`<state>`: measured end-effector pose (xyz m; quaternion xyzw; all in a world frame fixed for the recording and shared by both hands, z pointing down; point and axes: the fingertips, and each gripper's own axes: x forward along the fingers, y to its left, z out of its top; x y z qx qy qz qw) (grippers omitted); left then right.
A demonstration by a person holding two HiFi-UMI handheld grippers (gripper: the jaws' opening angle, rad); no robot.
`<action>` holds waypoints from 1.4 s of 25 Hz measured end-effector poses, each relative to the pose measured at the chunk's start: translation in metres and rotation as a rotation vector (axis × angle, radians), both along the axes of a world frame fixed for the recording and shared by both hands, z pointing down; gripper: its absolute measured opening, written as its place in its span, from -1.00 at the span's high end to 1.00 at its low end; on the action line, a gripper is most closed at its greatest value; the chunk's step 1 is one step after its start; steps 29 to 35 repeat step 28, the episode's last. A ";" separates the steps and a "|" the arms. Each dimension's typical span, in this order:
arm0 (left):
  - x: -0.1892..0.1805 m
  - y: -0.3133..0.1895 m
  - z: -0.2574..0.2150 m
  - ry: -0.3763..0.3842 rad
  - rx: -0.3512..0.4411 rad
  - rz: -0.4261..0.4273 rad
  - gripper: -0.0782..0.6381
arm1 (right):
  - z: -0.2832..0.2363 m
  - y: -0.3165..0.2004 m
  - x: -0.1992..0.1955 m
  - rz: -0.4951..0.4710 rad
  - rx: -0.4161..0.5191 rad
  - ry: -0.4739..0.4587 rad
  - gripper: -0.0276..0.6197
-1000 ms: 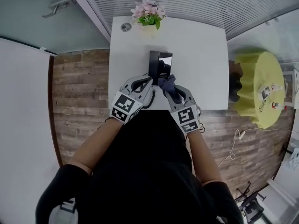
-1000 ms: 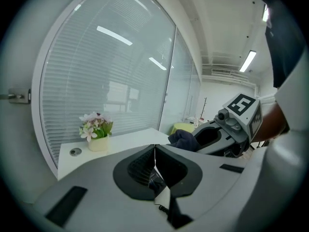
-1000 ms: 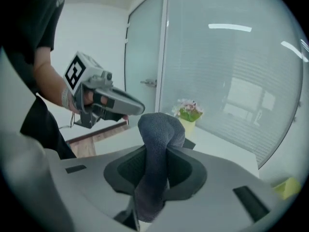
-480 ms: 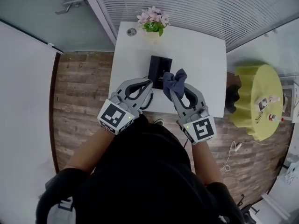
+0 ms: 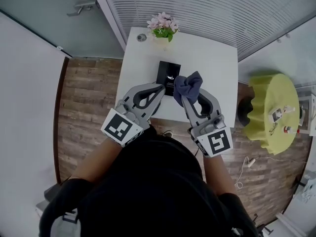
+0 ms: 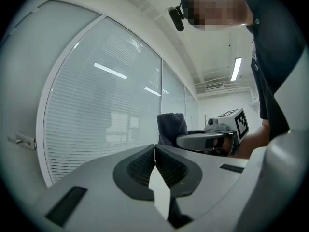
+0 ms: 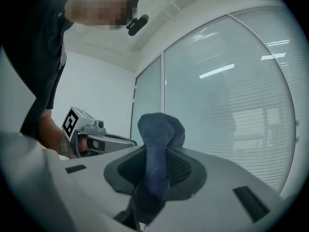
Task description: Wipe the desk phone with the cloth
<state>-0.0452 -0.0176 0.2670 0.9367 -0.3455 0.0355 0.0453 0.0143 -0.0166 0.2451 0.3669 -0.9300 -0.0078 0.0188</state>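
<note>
A black desk phone [image 5: 168,76] lies on the white desk [image 5: 212,63], partly hidden behind the cloth. My right gripper [image 5: 185,92] is shut on a dark blue cloth [image 5: 187,85], raised above the desk's front half; the cloth [image 7: 157,149] bunches up between the jaws in the right gripper view. My left gripper [image 5: 159,89] hovers left of the phone, lifted off the desk, jaws shut with nothing between them [image 6: 154,149]. Both gripper views point up at the glass wall and ceiling.
A small pot of pink flowers [image 5: 163,24] and a round fitting [image 5: 141,37] sit at the desk's far edge. A yellow-green round stool [image 5: 274,110] with small items stands to the right. Glass walls with blinds lie beyond; wood floor surrounds the desk.
Both grippers have lifted up and away from the phone toward the person. The cloth rose with the right gripper, and the phone is more exposed.
</note>
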 end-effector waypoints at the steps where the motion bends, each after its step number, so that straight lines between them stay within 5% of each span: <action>1: 0.001 0.001 -0.003 0.004 0.002 -0.003 0.75 | -0.003 0.001 0.001 0.001 0.004 -0.002 0.61; 35: 0.005 0.018 -0.001 -0.026 0.017 0.014 0.75 | -0.007 0.016 0.002 0.012 0.007 -0.024 0.61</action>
